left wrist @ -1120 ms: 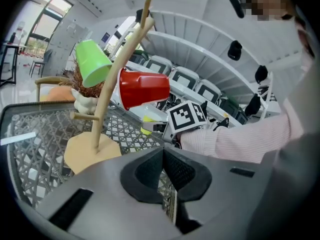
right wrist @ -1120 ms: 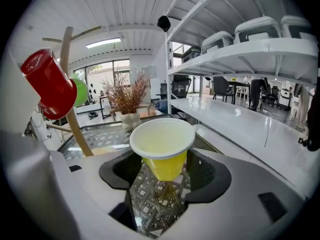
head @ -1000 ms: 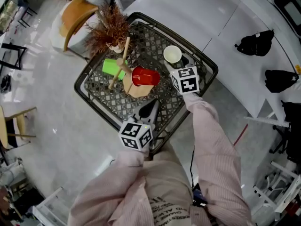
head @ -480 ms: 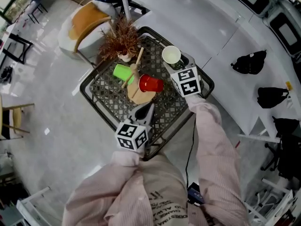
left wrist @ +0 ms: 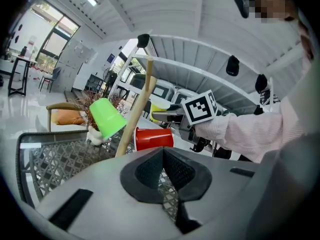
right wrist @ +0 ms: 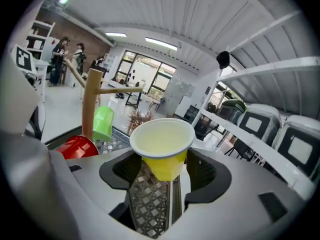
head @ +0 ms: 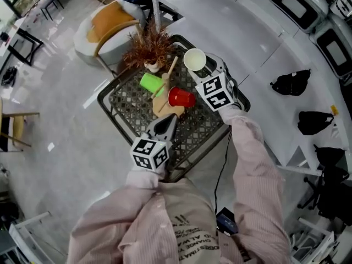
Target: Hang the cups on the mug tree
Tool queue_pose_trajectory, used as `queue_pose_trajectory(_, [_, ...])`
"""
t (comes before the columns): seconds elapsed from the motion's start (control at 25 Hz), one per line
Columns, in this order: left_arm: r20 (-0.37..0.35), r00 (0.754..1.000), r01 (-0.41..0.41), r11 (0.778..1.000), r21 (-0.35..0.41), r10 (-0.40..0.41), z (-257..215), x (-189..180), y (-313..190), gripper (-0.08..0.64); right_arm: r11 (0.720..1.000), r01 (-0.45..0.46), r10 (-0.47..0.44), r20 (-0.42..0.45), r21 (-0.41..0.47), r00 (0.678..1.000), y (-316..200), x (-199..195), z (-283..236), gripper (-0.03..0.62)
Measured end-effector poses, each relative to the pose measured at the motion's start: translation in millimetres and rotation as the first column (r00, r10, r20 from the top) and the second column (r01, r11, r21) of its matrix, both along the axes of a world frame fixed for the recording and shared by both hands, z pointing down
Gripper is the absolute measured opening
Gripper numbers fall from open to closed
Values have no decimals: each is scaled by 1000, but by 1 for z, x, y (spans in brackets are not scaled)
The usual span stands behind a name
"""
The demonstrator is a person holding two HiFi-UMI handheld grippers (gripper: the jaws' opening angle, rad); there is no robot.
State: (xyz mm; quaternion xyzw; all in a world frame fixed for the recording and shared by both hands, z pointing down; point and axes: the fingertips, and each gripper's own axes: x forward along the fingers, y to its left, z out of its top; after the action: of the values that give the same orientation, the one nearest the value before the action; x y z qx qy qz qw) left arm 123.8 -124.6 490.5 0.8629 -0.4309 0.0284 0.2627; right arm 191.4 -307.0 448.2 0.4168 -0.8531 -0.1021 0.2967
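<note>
Pinching an upright yellow cup (right wrist: 165, 151) by its lower wall in the right tongs (right wrist: 163, 171), clear above the mesh bench (head: 129, 106), at about one o'clock from the mug tree (head: 162, 108). Holding the left tongs (left wrist: 162, 161) pressed together on nothing, at six o'clock from the tree. Hung on pegs: a green cup (head: 150, 82) at the tree's nine o'clock side, a red cup (head: 181, 98) at three o'clock.

The head view looks steeply down over the mesh bench (head: 131, 108). Both gripper views sit low and near, facing across it and sharing the mug tree (left wrist: 134, 115).
</note>
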Motion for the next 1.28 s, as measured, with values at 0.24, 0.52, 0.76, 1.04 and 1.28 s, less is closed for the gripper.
queue_pose_trajectory(0.24, [-5,1000,17,1000,21,-17,-10,-10,-3,-2,994,91,-84,-114,62,990,1,-22,-20,278])
queue_pose_trajectory(0.52, [-15,999,31,999,41,-30,-20,-19,-4,-2,966,228,-182,-302,124,936,8,-47,-35,277])
queue_pose_trajectory(0.76, [-20,999,35,998,48,-34,-23,-25,-2,-2,934,316,-215,-449,164,867,15,-60,-39,278])
queue_pose_trajectory(1.04, [-26,999,40,998,50,-39,-26,-33,-1,-2,911,369,-221,-542,181,811,20,-68,-41,278])
queue_pose_trajectory(1.28, [-31,999,39,998,53,-37,-28,-35,0,-2,890,412,-218,-607,198,764,27,-73,-41,278])
